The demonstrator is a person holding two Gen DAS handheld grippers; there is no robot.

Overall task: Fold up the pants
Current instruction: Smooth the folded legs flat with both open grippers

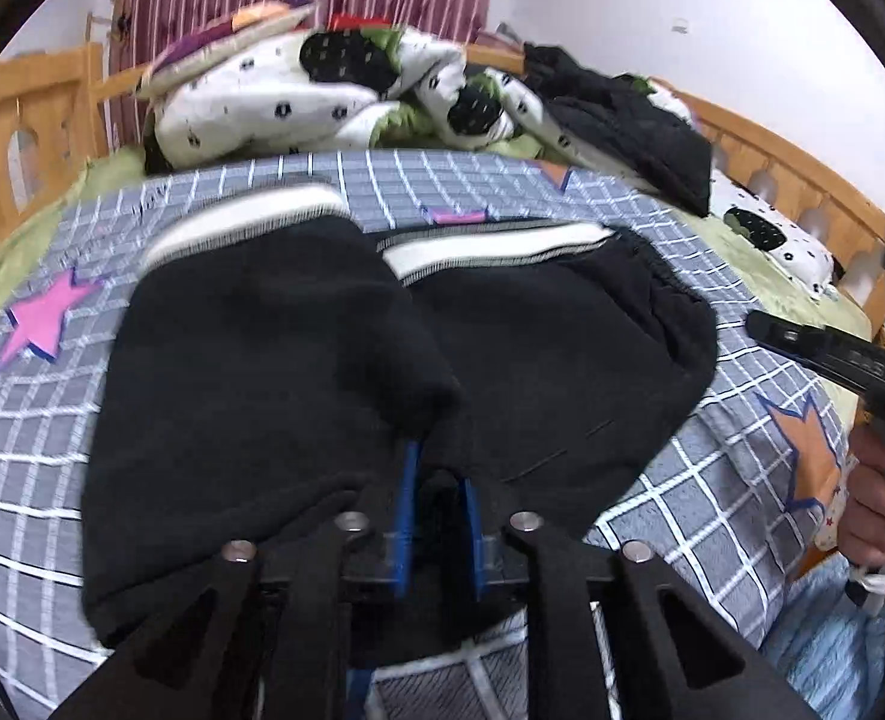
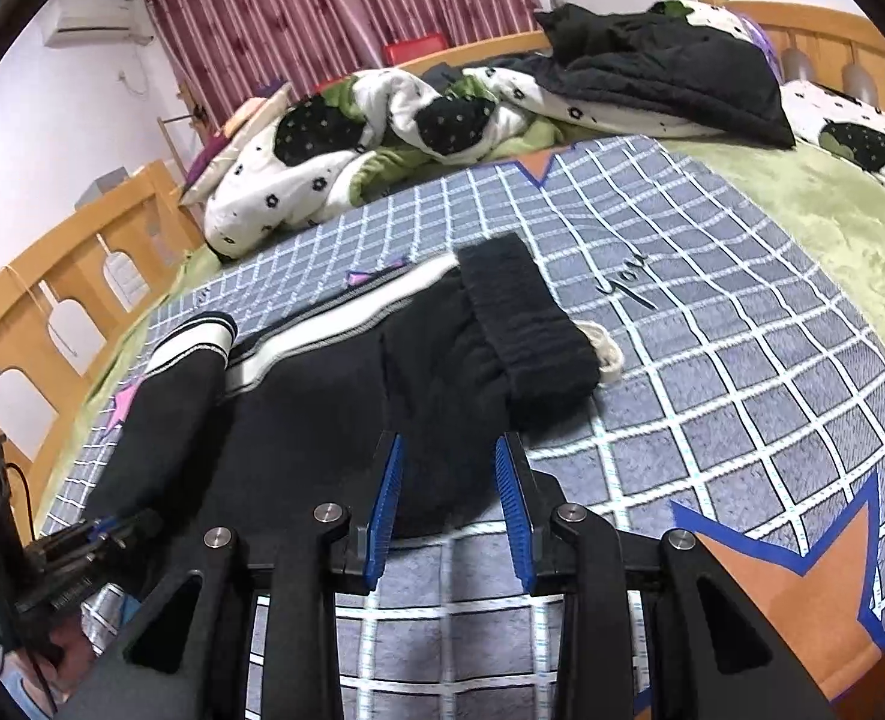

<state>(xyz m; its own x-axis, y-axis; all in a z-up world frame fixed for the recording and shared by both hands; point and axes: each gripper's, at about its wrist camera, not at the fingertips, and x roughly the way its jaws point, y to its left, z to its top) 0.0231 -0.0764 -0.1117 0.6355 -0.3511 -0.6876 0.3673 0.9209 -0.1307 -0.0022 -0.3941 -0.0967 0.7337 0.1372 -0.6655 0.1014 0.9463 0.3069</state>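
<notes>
Grey checked bedding [image 2: 742, 372] with star patches is covering a wooden-railed bed [image 2: 82, 276], and it is serving as the work surface.

From the left wrist view, the left gripper [image 1: 436, 468] is sitting low over the near edge of the black pants [image 1: 274, 360], its blue-padded fingers [image 1: 407, 516] drawn close together with a fold of the dark fabric bunched between them, so it is pinching the pants. One trouser leg is lying doubled back over the rest of the garment, its white side stripe [image 1: 490, 252] showing along the far edge.

From the right wrist view, the right gripper [image 2: 449, 480] is hovering just over the near hem of the same pants [image 2: 334, 396], its blue pads [image 2: 385, 510] standing well apart and gripping nothing. The ribbed waistband [image 2: 526, 330] is lying toward the right, with a pale drawstring end [image 2: 607, 351] poking out beside it onto the bedding.

Farther out, the right gripper [image 1: 832, 354] is also appearing at the right edge of the left camera, held by the person's hand [image 1: 874, 510]. At the head of the bed a rumpled white and green quilt [image 2: 334, 162] is piled up, with a dark jacket [image 2: 664, 72] lying on it. Beyond that, a maroon striped curtain [image 2: 334, 12] is hanging against the white wall.
</notes>
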